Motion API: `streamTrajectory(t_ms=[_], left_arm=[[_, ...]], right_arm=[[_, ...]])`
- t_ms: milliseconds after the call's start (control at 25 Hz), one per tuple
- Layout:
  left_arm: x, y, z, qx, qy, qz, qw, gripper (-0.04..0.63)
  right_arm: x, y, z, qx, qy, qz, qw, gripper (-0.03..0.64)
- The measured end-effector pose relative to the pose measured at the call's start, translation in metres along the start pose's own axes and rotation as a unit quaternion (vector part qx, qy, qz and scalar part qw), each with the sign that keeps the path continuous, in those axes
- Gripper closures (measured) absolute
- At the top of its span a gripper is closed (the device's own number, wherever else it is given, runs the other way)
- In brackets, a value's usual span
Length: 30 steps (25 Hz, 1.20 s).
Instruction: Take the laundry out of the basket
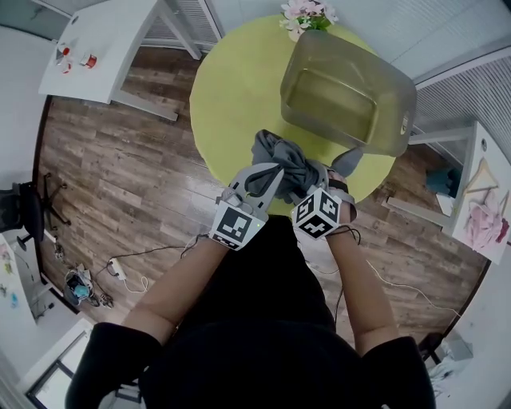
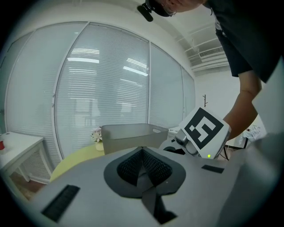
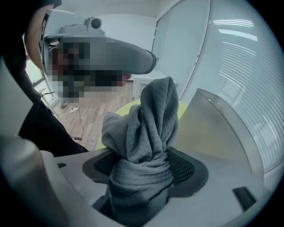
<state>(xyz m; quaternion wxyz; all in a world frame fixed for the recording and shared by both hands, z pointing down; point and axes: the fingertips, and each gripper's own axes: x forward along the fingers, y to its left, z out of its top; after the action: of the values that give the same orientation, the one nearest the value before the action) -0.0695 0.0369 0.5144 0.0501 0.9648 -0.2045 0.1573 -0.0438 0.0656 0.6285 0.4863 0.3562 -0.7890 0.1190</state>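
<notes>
— Head view?
— I note the grey garment (image 1: 281,158) bunched at lower centre, at the near edge of the green table (image 1: 227,104). It is outside the basket (image 1: 395,120), upper right.
— Left gripper view?
— My left gripper (image 2: 142,153): pads together, nothing between them.
— Right gripper view?
— My right gripper (image 3: 143,170) is clamped on the grey garment, centre frame

Pink flowers (image 1: 306,13) stand on the round yellow table (image 1: 231,104) above a wooden floor (image 1: 120,184).
</notes>
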Motion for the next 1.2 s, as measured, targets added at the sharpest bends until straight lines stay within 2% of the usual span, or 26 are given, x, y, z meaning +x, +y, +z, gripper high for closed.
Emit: streamTrajectory(t_ms=[320,640,1080,1200], left_arm=[[0.011,0.008,-0.044,-0.006,0.042,-0.002,0.9991,0.588],[0.023,0.011,-0.079,-0.02,0.073,-0.017,0.997,0.588],[0.023,0.009,-0.091,-0.027,0.083,-0.035,0.9956,0.588],[0.023,0.011,-0.084,-0.017,0.077,-0.036,0.9963,0.588]], right_arm=[[0.045,0.013,-0.018,0.021,0.015,0.032,0.999,0.262],[0.079,0.007,-0.038,0.046,0.036,0.047,0.997,0.262],[0.095,0.009,-0.044,0.047,0.06,0.057,0.995,0.259],[0.091,0.008,-0.042,0.044,0.06,0.061,0.995,0.254]])
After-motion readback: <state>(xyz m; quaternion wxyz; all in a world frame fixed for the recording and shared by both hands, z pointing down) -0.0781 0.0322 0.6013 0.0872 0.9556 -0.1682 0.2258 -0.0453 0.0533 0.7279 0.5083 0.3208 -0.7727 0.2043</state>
